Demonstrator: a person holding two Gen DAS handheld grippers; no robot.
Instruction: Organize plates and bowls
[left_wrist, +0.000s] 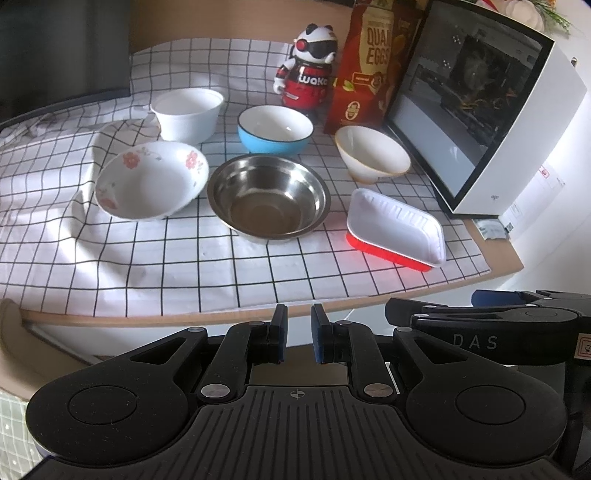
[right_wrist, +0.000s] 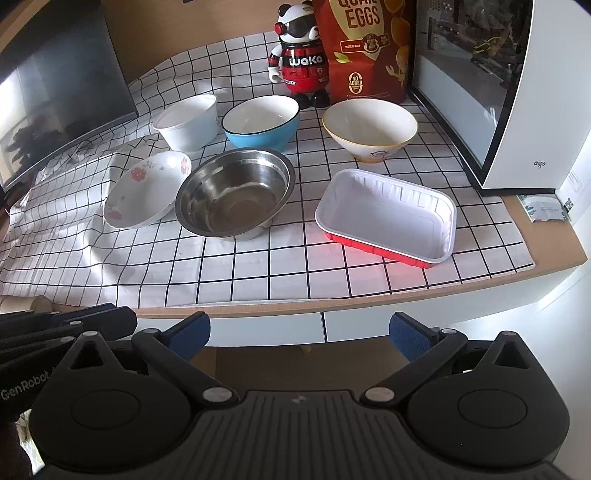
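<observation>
So six dishes are seen spread over the checked cloth (right_wrist: 258, 266) on the worktop (right_wrist: 546, 236). Toward the back edge a white cup-like bowl (right_wrist: 188, 120), a blue bowl (right_wrist: 260, 123) and a cream bowl (right_wrist: 369, 127) are lined up. Nearer the front edge a flowered bowl (right_wrist: 146, 188) is tilted, with its rim right beside a steel bowl (right_wrist: 234, 192), and a red-and-white tray (right_wrist: 388, 214) is set toward the right edge. A panda toy (right_wrist: 301, 62) and a snack bag (right_wrist: 364, 48) are parked at the back. The left gripper (left_wrist: 299, 332) is kept off the front edge, jaws nearly pressed together, nothing pinched. The right gripper (right_wrist: 299, 332) is held there too, jaws spread wide, empty.
</observation>
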